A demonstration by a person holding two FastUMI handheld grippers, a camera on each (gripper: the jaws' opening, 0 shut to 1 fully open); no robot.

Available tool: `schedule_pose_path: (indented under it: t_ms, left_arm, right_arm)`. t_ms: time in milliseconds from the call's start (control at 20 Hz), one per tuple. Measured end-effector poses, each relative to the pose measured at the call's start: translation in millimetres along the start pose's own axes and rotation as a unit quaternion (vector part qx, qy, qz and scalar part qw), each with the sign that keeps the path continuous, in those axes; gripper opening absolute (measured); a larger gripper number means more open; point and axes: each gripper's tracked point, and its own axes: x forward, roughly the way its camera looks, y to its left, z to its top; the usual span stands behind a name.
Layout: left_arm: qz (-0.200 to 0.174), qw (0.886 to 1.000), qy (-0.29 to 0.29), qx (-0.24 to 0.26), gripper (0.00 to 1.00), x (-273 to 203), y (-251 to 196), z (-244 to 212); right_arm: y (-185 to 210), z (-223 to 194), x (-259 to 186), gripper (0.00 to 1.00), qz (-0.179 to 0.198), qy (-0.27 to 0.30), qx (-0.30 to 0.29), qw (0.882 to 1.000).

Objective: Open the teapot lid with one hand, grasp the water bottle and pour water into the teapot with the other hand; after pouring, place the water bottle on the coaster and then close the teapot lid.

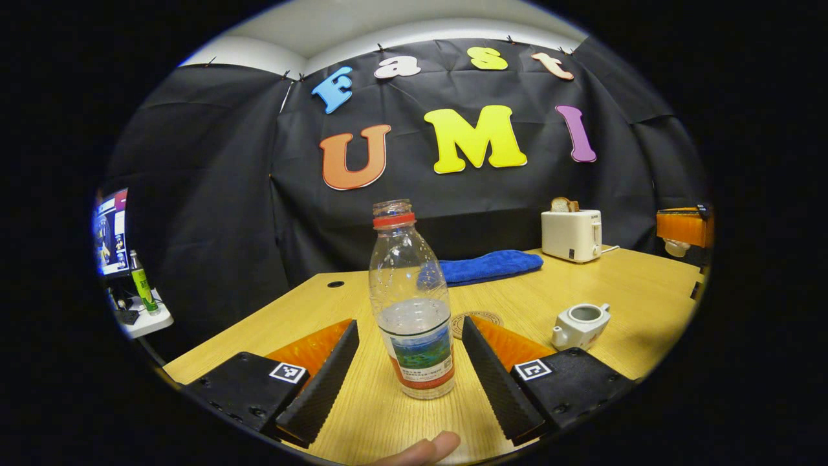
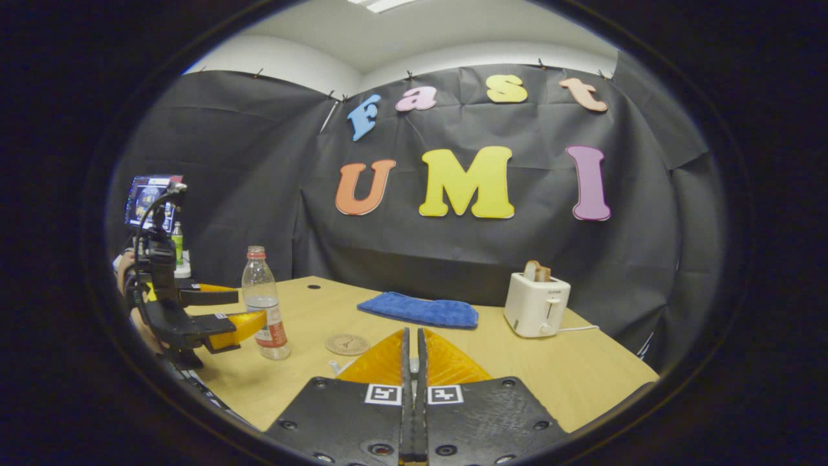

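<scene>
Water bottle (image 1: 412, 304) upright between the open left tool's (image 1: 410, 372) fingers, untouched.

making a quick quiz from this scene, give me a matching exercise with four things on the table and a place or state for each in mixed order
Things:
1. water bottle
2. teapot
3. blue towel
4. toaster

Places or states:
A. lid off, top open
B. holds a slice of bread in its slot
C. upright between the open fingers of the left gripper
D. lies flat near the booth's wall

Pairs: 1-C, 2-A, 3-D, 4-B
</scene>
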Motion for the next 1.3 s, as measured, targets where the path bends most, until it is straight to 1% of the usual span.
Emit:
schedule_pose_path:
  t_ms: [250, 400, 450, 500, 550, 600, 700, 950, 1150, 1300]
  left_arm:
    - [0.009, 1.0, 0.006, -0.014, 1.0, 21, 7, -9]
    - [-0.003, 1.0, 0.007, -0.024, 1.0, 33, 2, -14]
    - [-0.017, 0.999, 0.007, -0.027, 1.0, 35, -4, -13]
    - [-0.029, 0.999, 0.004, -0.026, 0.94, 35, -10, -13]
    - [-0.04, 0.999, -0.002, -0.021, 0.91, 35, -14, -11]
    - [-0.043, 0.999, -0.005, -0.018, 0.82, 38, -16, -12]
    - [-0.05, 0.999, -0.011, -0.017, 0.8, 39, -18, -11]
    - [-0.048, 0.999, -0.012, -0.02, 0.78, 39, -14, -10]
    - [-0.038, 0.999, -0.001, 0.003, 0.78, 34, -7, -4]
    - [-0.035, 0.998, 0.005, 0.044, 0.77, 32, -5, 3]
  right_arm:
    - [-5, -5, 2, 0.0, 0.001, 0.008, 0.01, 1.0]
    - [-7, -7, 5, 0.0, -0.004, 0.012, 0.01, 1.0]
    - [-8, -9, 5, 0.0, -0.005, 0.013, 0.01, 1.0]
    - [-8, -9, 5, 0.0, -0.007, 0.013, 0.009, 1.0]
    - [-10, -9, 6, 0.0, -0.009, 0.013, 0.009, 1.0]
    - [-11, -10, 6, 0.0, -0.011, 0.014, 0.01, 1.0]
    - [-12, -11, 6, 0.0, -0.014, 0.015, 0.01, 1.0]
    - [-15, -15, 9, 0.0, -0.017, 0.02, 0.006, 1.0]
    - [-21, -14, 10, 0.0, -0.022, 0.021, 0.005, 1.0]
    - [-27, -15, 10, 0.0, -0.027, 0.023, 0.006, 0.999]
